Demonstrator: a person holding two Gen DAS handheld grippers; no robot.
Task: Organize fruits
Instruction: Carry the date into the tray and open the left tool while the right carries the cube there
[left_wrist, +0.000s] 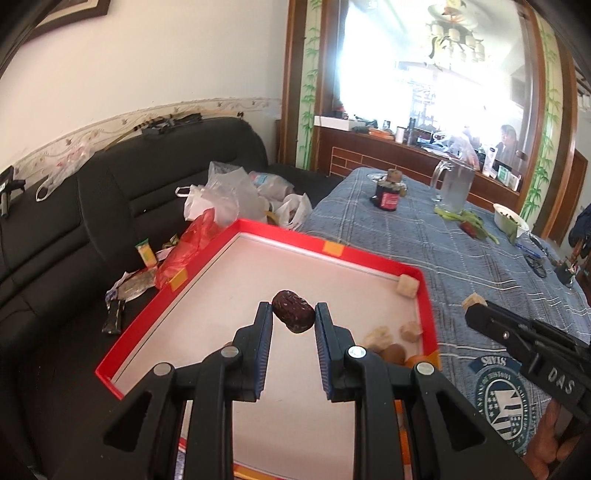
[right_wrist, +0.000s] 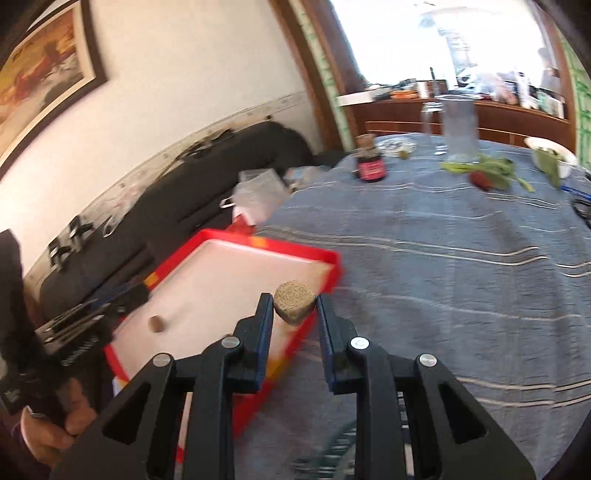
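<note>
The left gripper (left_wrist: 293, 314) has its jaws pinching a dark wrinkled red date (left_wrist: 293, 311) at the very tips; the date sits crosswise between the two blue pads, above the pale floor of the red tray (left_wrist: 334, 254); ahead of the jaws the floor is bare up to the far wall. To the right of the jaws, near the right wall of the tray, lie a few pale and brown pieces of fruit (left_wrist: 391, 341); further ahead of them, in the far right corner, rests one beige cube (left_wrist: 407, 285).

The right gripper (right_wrist: 294, 308) has its jaws closed on a beige, grainy block (right_wrist: 295, 300), held at the tips; under and to the left of these jaws is the right wall of the tray, and to the right of them only the blue checked tablecloth (right_wrist: 461, 266). In the left wrist view this gripper enters from the right, its tips with the block just outside the tray. Far ahead of both jaws stand a dark jar (left_wrist: 388, 194) and a glass jug (left_wrist: 454, 182); this view is blurred.
</note>
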